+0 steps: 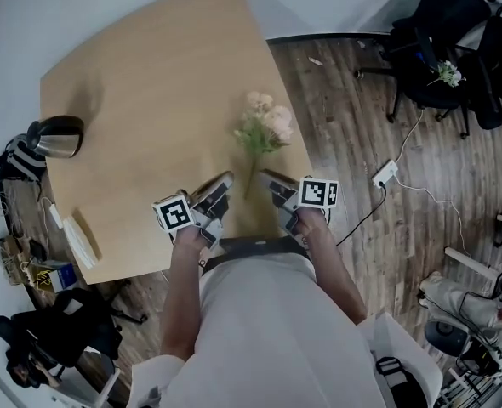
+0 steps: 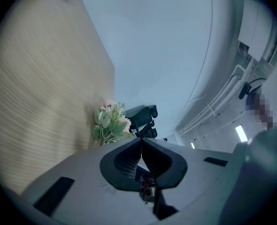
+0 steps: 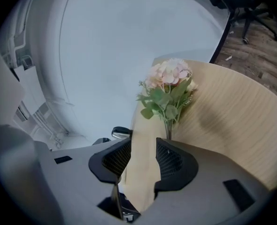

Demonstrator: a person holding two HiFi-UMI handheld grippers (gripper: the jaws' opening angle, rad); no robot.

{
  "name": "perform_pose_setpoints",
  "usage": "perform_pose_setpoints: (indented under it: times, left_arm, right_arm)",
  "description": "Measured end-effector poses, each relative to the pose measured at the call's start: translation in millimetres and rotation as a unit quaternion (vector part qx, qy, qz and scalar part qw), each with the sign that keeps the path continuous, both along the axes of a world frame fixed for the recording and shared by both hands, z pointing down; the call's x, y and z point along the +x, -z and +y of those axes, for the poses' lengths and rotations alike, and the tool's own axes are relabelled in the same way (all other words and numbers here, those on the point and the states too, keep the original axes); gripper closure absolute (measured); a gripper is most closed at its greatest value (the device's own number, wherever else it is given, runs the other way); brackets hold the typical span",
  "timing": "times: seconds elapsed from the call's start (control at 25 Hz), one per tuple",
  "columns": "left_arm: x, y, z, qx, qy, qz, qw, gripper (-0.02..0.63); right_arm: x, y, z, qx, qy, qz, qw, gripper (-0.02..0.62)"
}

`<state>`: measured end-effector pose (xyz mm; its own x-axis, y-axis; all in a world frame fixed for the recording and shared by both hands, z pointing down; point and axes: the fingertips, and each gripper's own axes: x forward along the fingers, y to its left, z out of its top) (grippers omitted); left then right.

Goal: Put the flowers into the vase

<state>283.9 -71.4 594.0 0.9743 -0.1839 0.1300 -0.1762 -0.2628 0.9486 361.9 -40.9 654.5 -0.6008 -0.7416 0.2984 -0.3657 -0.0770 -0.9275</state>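
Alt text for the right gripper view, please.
The right tongs stand open and empty at a light wooden table. Just ahead lies a bunch of pink flowers with green leaves, its stem pointing towards the tongs.

No words, numbers or brand names are readable. The left marker cube (image 1: 172,212) and right marker cube (image 1: 318,193) show only black-and-white squares. A box (image 1: 54,274) perhaps bears print, too small to read.

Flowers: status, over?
Left tool shut, empty. Right tool open, empty. Flowers lying on table, not gripped. Nothing in the way.
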Motion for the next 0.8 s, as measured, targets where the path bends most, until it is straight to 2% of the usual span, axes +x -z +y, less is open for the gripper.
perform_pose_setpoints:
  times: [0.24,0.4,0.8]
  left_arm:
    - [5,-12,-8,-0.01,0.018,-0.013,0.9997,0.6]
    - [6,-12,-8,-0.018,0.026,-0.008,0.9995,0.6]
    - [-11,-13,-17,-0.013,0.038,-0.018,0.999,0.6]
  right_arm:
    - [8,-37,-22,-0.043,0.009,0.001,0.999,0.454]
    - [5,-52,-29,-0.068,0.013,-0.003,0.998,0.454]
    - [-4,-63,-61,-0.075,0.017,-0.021,0.997,0.459]
